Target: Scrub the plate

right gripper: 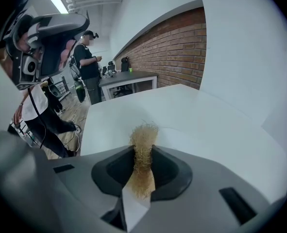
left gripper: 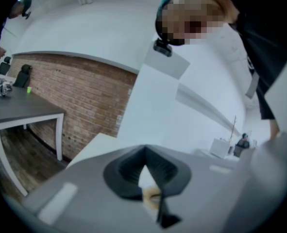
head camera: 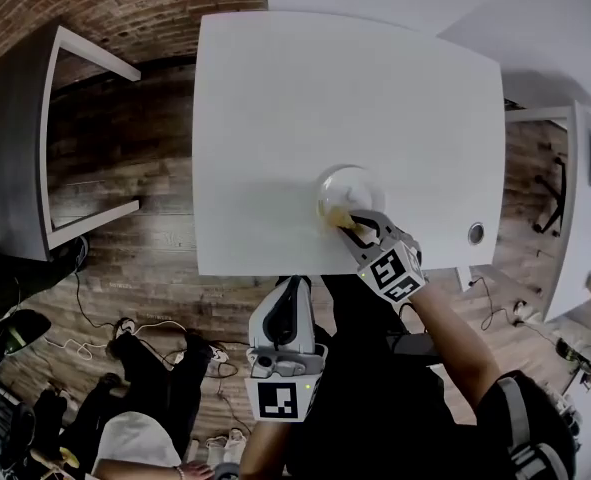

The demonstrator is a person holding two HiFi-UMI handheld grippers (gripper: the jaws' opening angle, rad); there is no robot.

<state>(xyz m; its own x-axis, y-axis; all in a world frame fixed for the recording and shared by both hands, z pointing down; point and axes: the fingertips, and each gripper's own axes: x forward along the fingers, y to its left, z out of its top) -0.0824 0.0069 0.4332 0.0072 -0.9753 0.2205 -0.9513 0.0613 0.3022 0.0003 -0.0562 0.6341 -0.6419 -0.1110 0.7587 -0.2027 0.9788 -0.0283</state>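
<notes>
Right gripper view: fingers (right gripper: 168,171) pinch scrubber (right gripper: 143,152).

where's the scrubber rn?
The tan fibrous scrubber is pinched in the jaws of the right gripper. In the head view it sits at the near edge of the round white plate, front-right on the white table.
</notes>
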